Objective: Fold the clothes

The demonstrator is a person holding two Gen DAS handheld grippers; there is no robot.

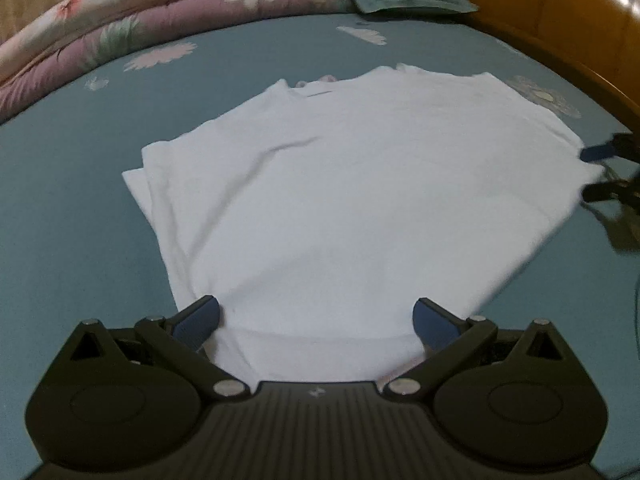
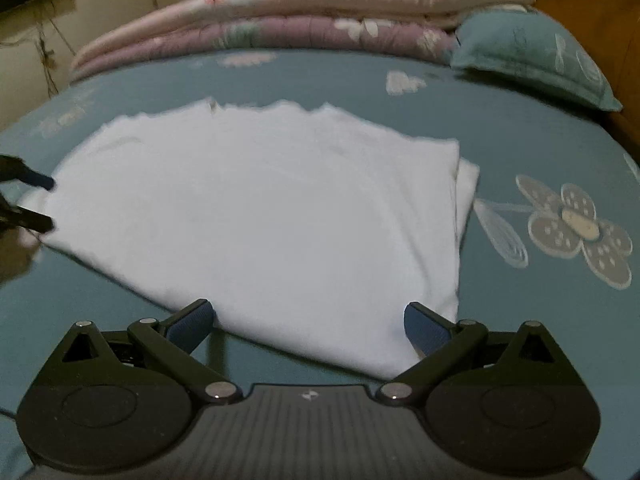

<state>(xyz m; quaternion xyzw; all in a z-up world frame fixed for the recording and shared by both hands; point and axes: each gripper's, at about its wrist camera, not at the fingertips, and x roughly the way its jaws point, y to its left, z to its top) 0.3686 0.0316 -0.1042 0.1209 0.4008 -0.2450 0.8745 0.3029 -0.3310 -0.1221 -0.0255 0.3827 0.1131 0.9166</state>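
A white garment [image 1: 344, 200] lies folded flat on the teal bedsheet [image 1: 68, 220], with layered edges at its left side. My left gripper [image 1: 316, 320] is open, its blue-padded fingers straddling the near hem of the cloth. In the right wrist view the same white garment [image 2: 256, 216] spreads across the bed, and my right gripper [image 2: 306, 318] is open over its near corner. Each view catches the other gripper at the cloth's far side edge: the right gripper [image 1: 600, 172] with its fingers apart, and the left gripper [image 2: 36, 200] likewise.
Folded floral quilts [image 2: 280, 20] are stacked along the far side of the bed, with a teal pillow [image 2: 532, 60] beside them. A wooden headboard [image 1: 560, 20] borders the right. A large flower print on the bedsheet [image 2: 576, 224] lies right of the garment.
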